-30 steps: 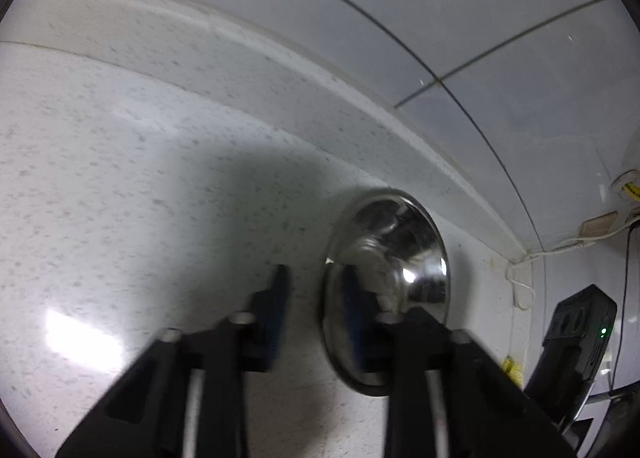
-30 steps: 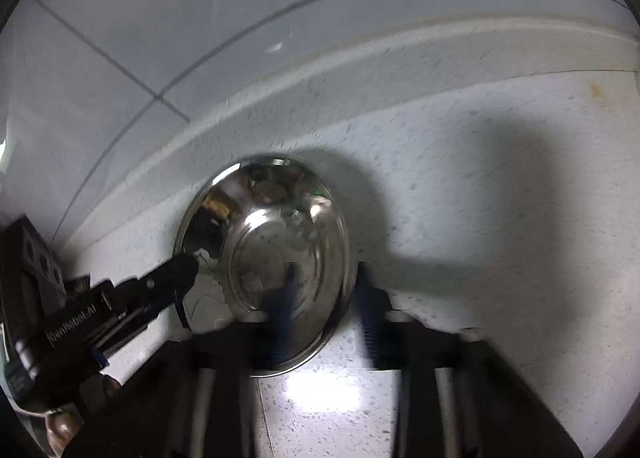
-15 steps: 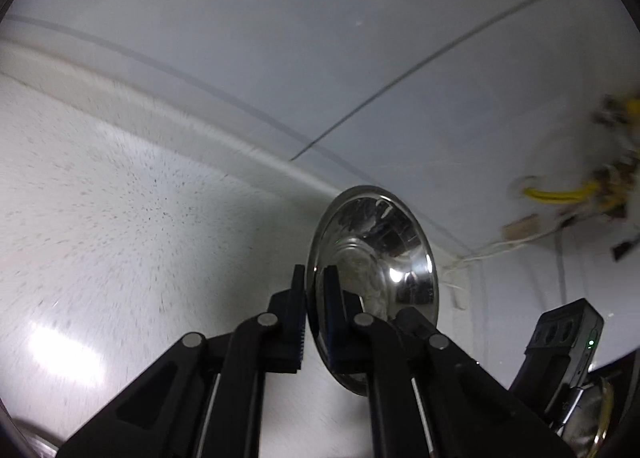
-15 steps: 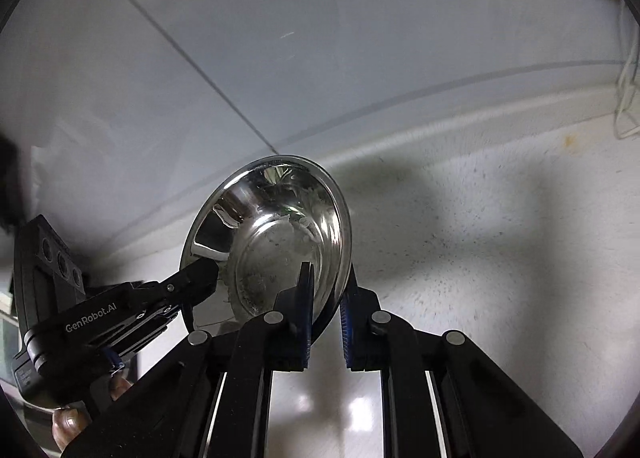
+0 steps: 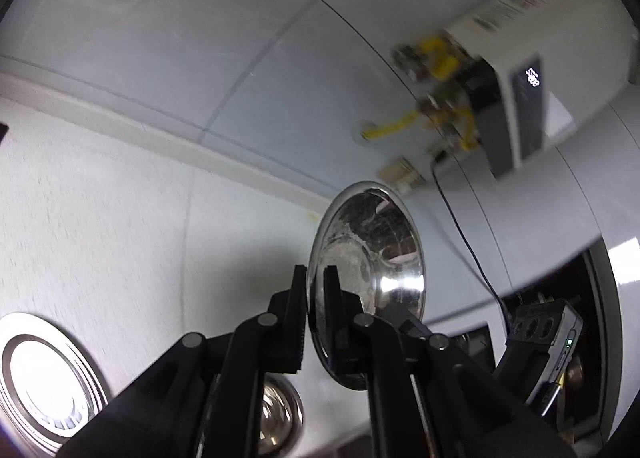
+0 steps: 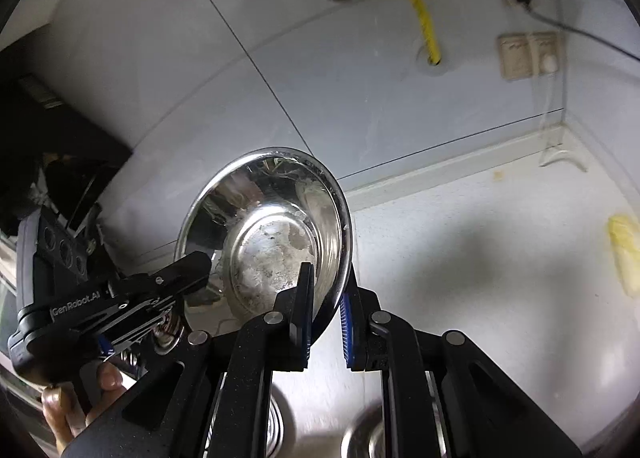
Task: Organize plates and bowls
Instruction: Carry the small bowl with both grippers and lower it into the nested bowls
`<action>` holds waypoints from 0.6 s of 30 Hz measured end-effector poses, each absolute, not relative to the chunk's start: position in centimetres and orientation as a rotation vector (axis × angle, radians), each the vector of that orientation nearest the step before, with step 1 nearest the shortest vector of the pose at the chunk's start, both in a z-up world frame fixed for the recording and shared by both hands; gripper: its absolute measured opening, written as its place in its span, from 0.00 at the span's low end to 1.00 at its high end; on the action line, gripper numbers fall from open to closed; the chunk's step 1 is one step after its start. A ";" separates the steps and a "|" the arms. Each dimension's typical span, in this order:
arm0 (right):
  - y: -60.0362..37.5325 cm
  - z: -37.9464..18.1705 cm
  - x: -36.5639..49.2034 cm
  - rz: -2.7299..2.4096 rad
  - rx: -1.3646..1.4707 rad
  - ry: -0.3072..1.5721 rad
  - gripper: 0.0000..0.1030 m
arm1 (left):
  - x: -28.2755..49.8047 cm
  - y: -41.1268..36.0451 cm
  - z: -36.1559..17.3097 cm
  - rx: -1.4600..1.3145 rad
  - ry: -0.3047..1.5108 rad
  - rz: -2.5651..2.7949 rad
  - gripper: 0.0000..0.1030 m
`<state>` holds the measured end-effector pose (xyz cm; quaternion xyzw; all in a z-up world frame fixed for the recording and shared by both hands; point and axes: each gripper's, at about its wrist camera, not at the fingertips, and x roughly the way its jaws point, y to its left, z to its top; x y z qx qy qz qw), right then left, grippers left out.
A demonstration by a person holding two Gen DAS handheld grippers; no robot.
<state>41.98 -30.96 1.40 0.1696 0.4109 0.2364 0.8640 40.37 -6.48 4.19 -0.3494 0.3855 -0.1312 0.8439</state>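
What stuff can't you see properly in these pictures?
- Left view: the yellow pipes on the wall are smeared by motion blur.
- Left view: the round steel piece below is half hidden by the left gripper.
- Right view: the yellow thing on the counter is blurred and cut by the edge.
- Right view: the metal bowl hides the wall's foot.

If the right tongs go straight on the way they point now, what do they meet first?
Apart from the steel bowl the right tongs already pinch by its rim, probably the grey tiled wall behind it; depth is unclear.
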 end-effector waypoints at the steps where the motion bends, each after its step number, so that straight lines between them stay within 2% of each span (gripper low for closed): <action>1: -31.1 1.4 41.7 0.493 0.356 0.857 0.11 | 39.5 -6.7 4.1 -0.740 0.821 -0.288 0.07; 4: -33.3 1.5 39.2 0.475 0.351 0.855 0.11 | 36.7 -8.4 2.1 -0.749 0.867 -0.328 0.07; 10: -36.0 -2.9 34.5 0.425 0.345 0.923 0.12 | 34.0 -11.2 -4.3 -0.696 0.977 -0.323 0.07; 18: -38.5 -14.7 33.7 0.373 0.441 1.122 0.12 | 33.7 -13.9 -15.0 -0.559 1.148 -0.261 0.07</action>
